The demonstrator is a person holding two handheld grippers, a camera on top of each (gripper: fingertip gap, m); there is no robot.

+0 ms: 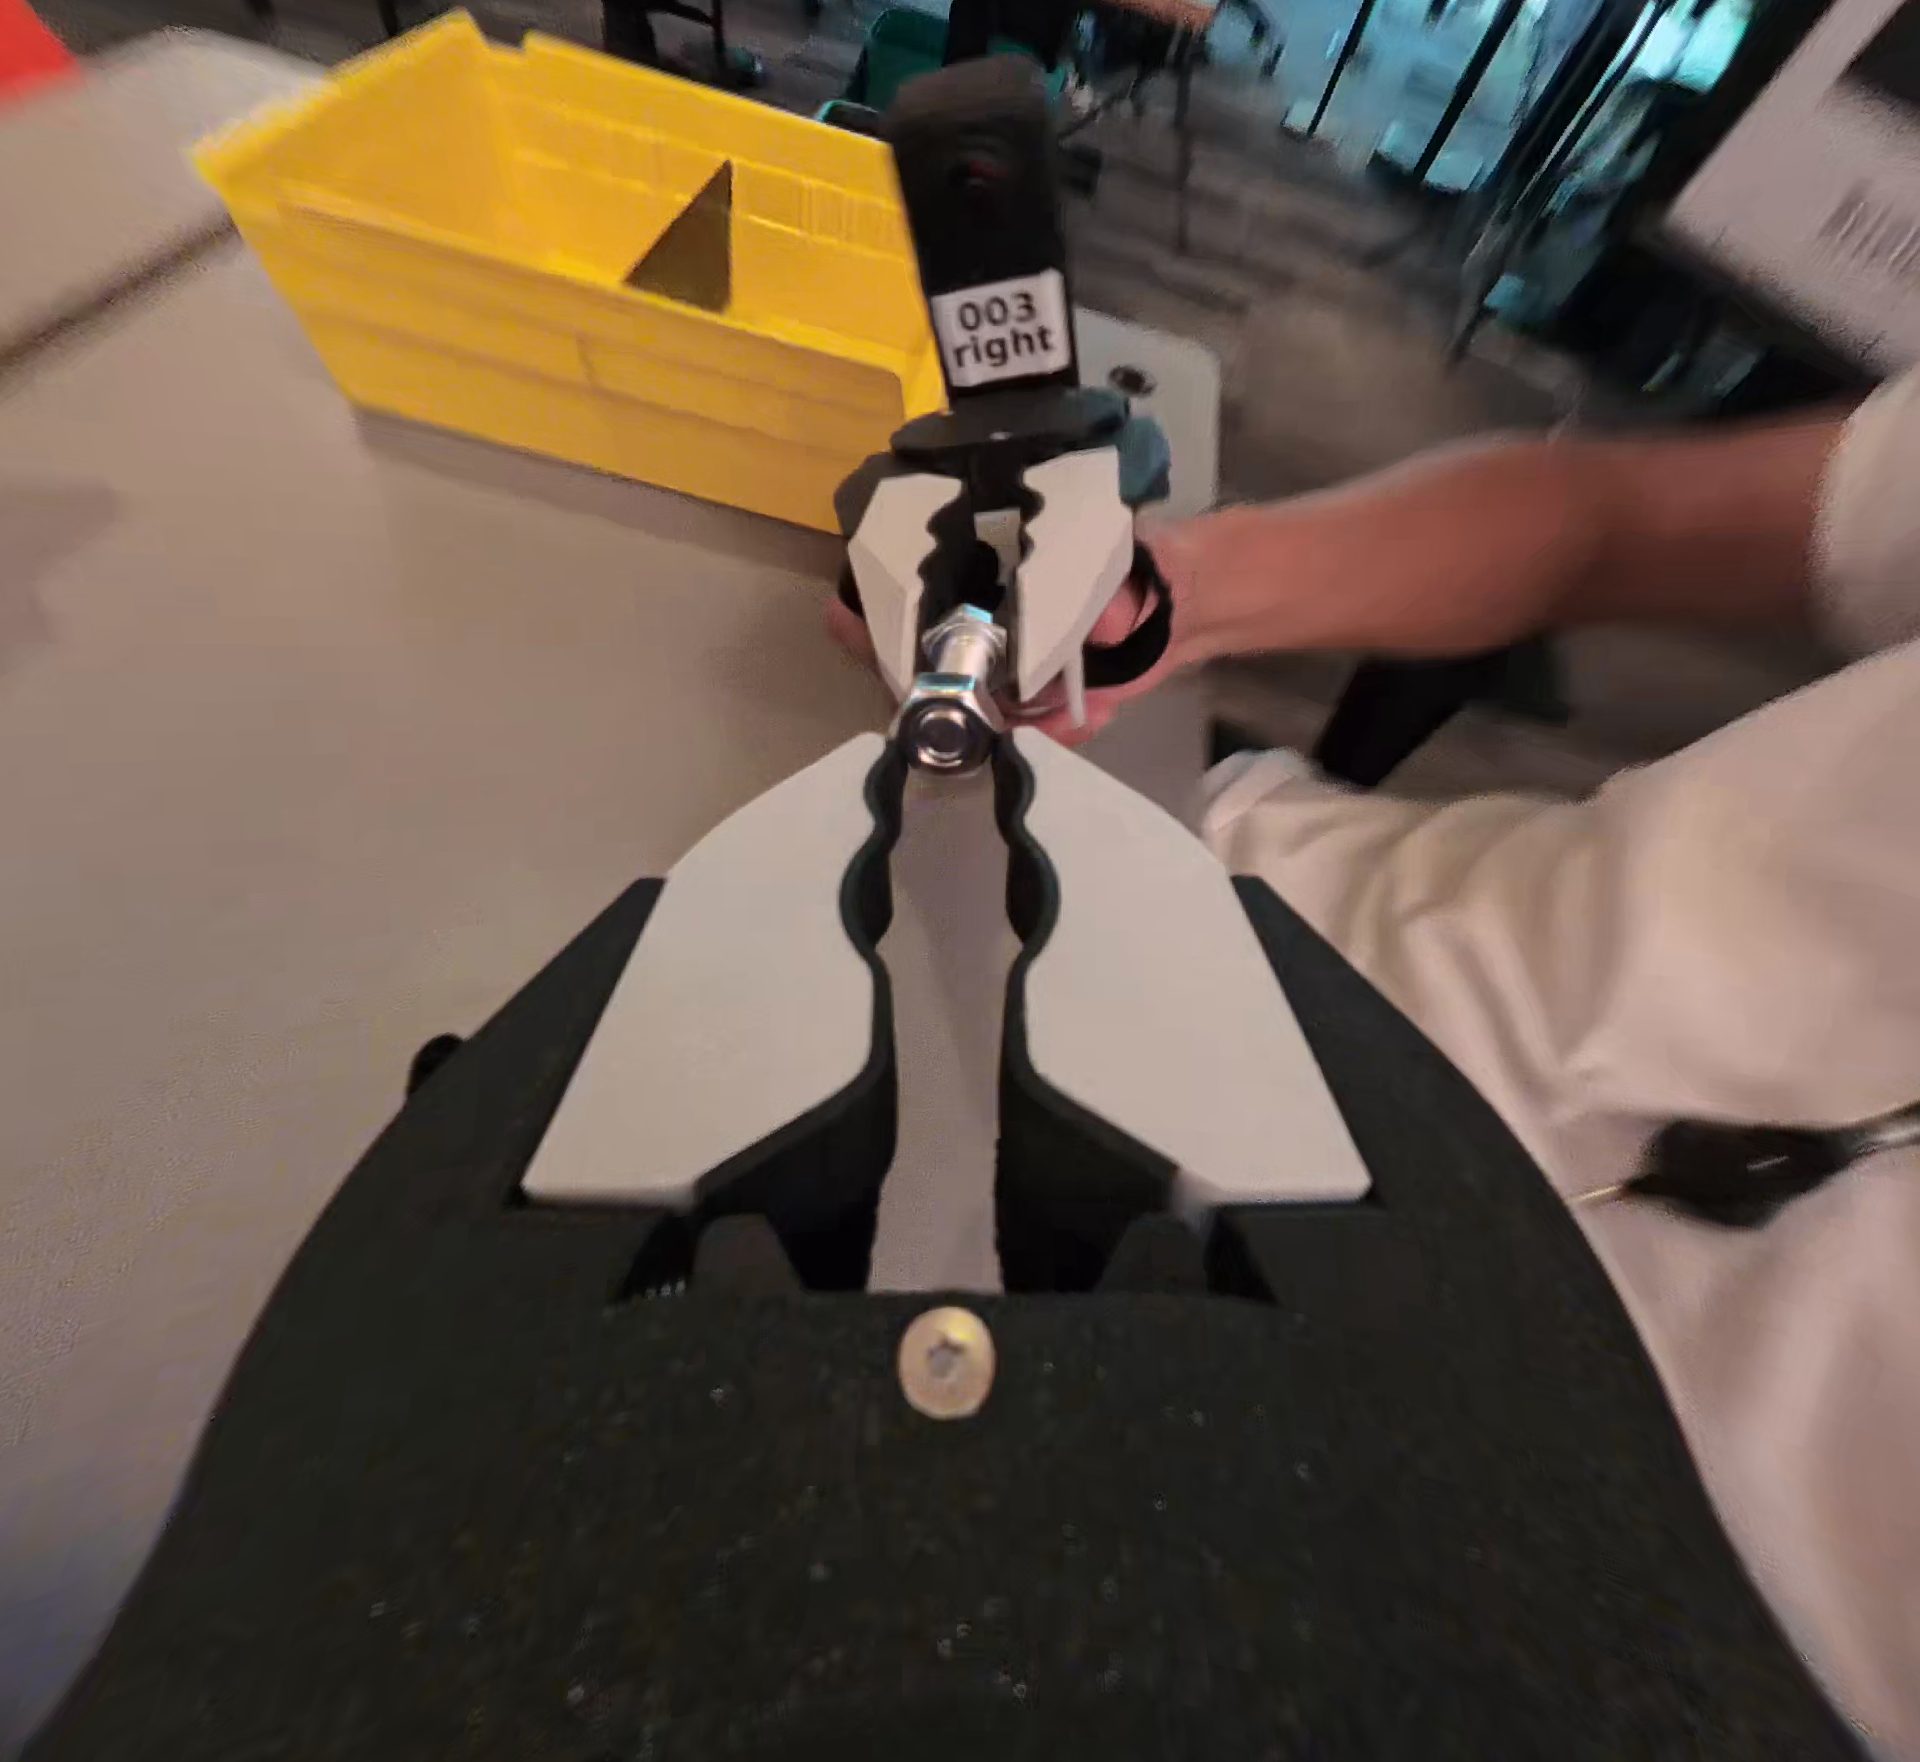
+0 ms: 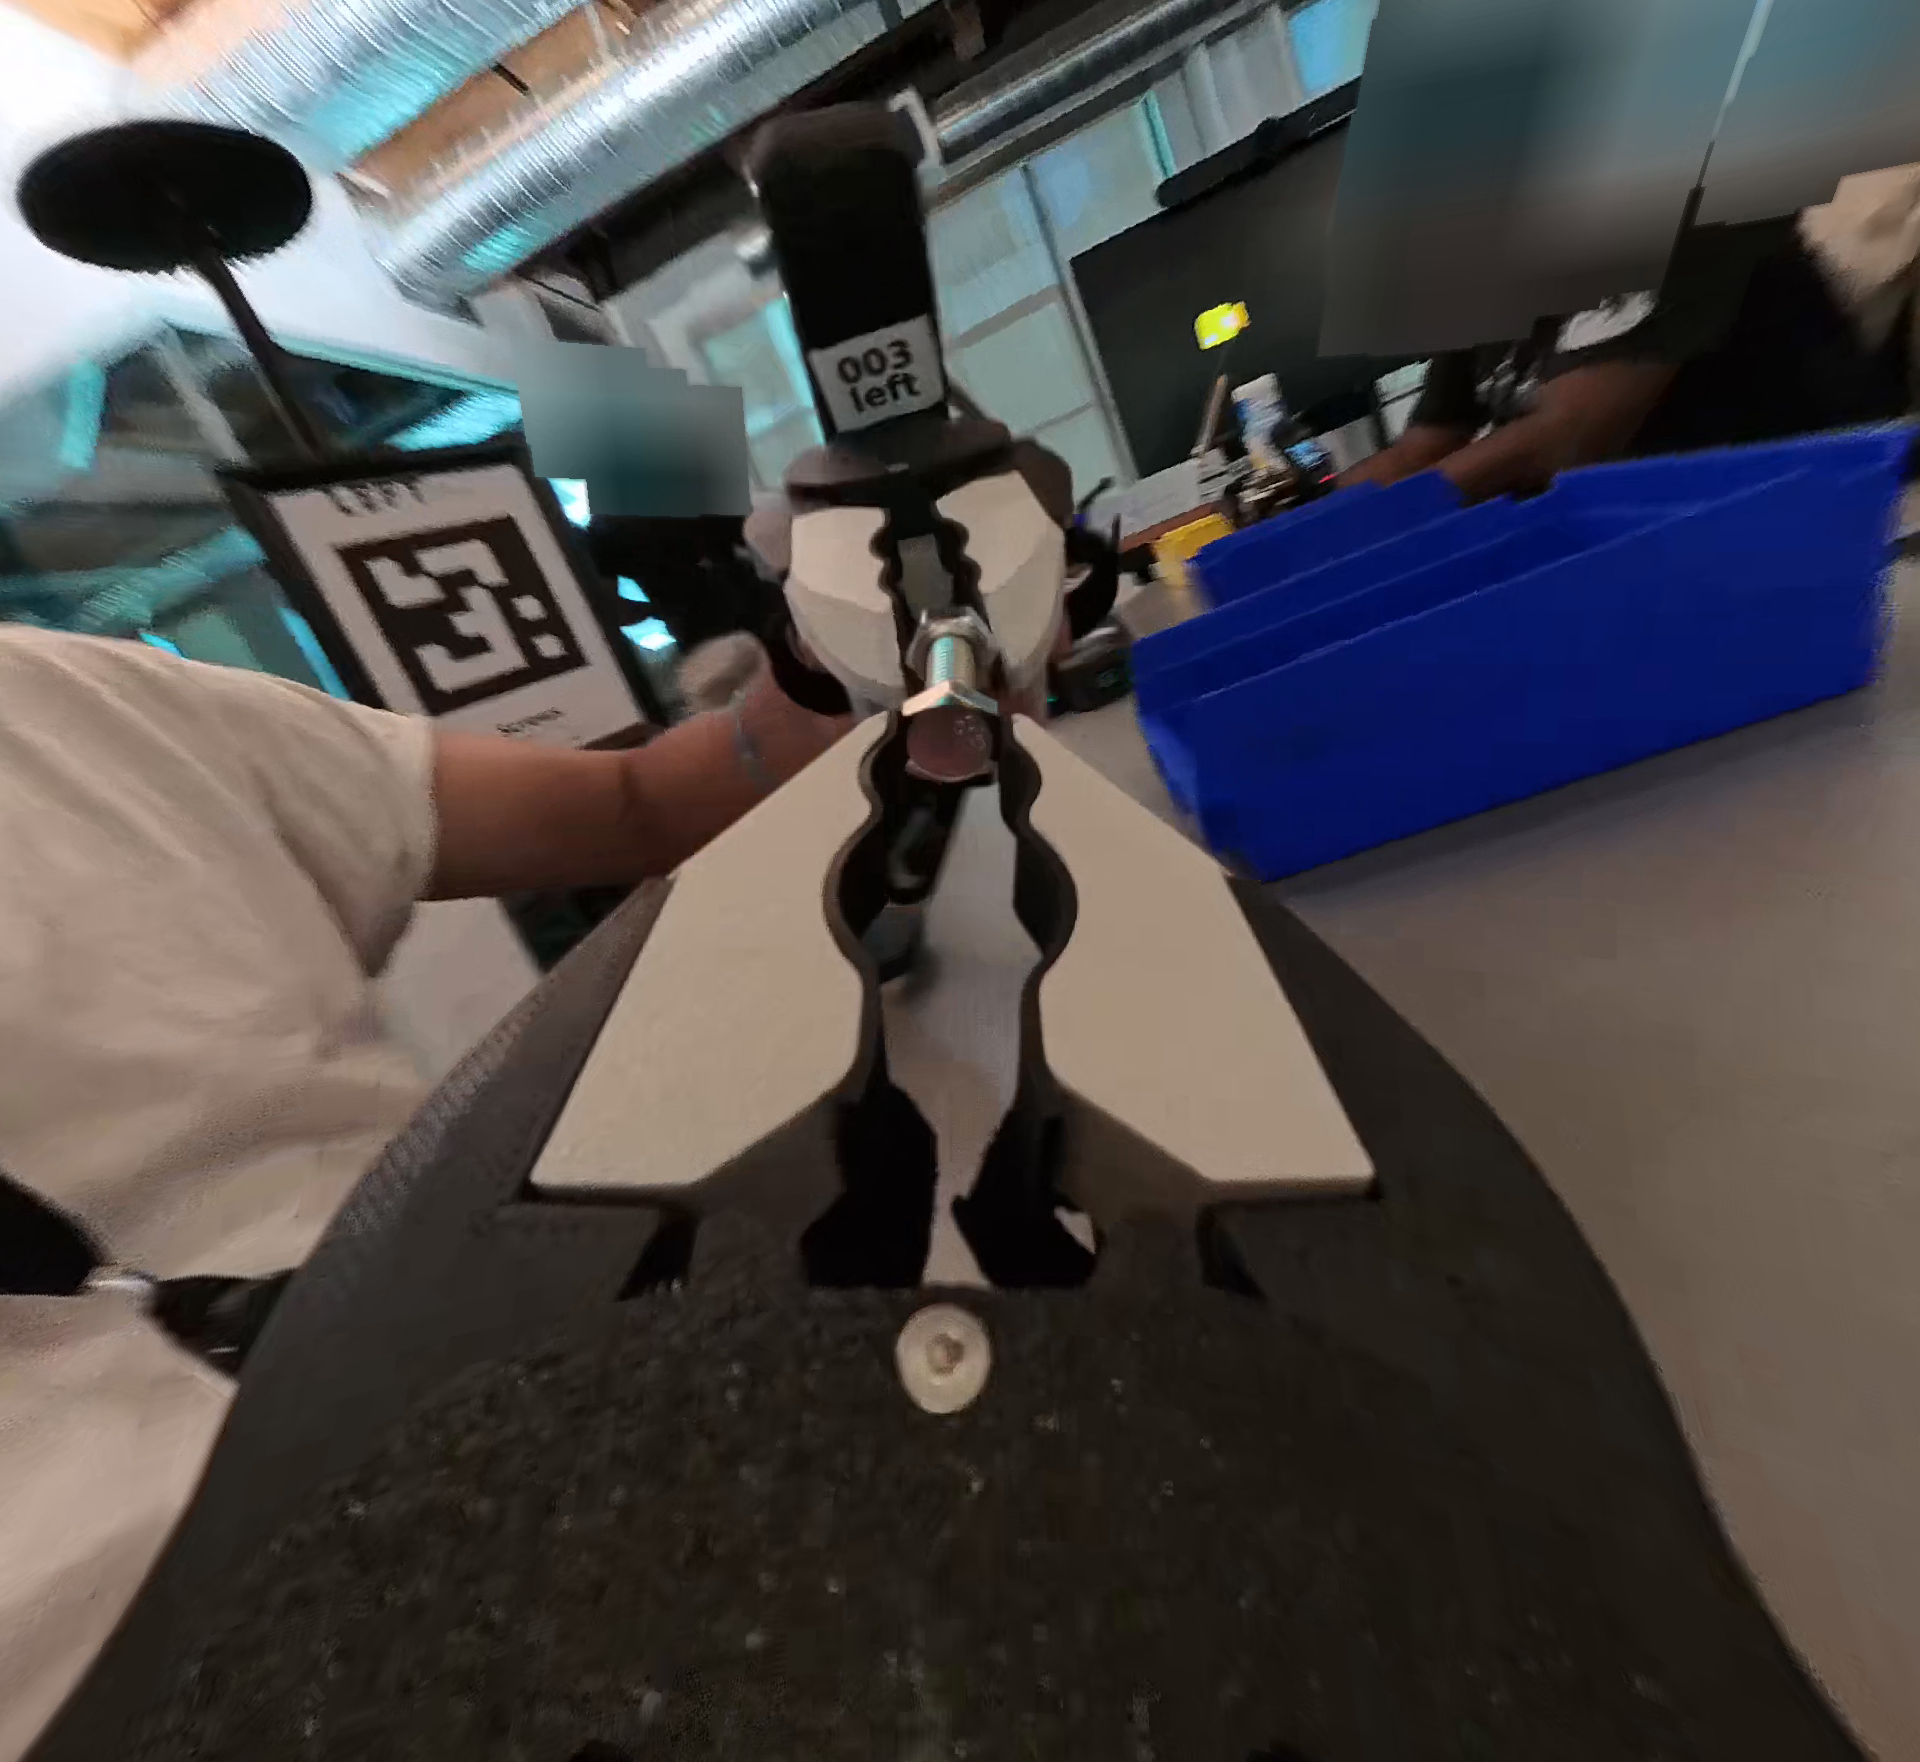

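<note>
A silver bolt with a hex nut on its threaded end hangs in the air between my two grippers, which face each other over the grey table. My left gripper is shut on the nut. My right gripper holds the far end of the bolt. In the right wrist view, my right gripper is shut on the bolt's hex head. Beyond it, the left gripper clamps the nut on the threaded shaft.
A yellow bin with a divider stands on the table behind the grippers. A blue divided bin stands at the right, with a person's arms behind it. A black-and-white marker sign stands at the left. A hand and a sleeve hold the grippers. The tips of both grippers are at nearly the same place.
</note>
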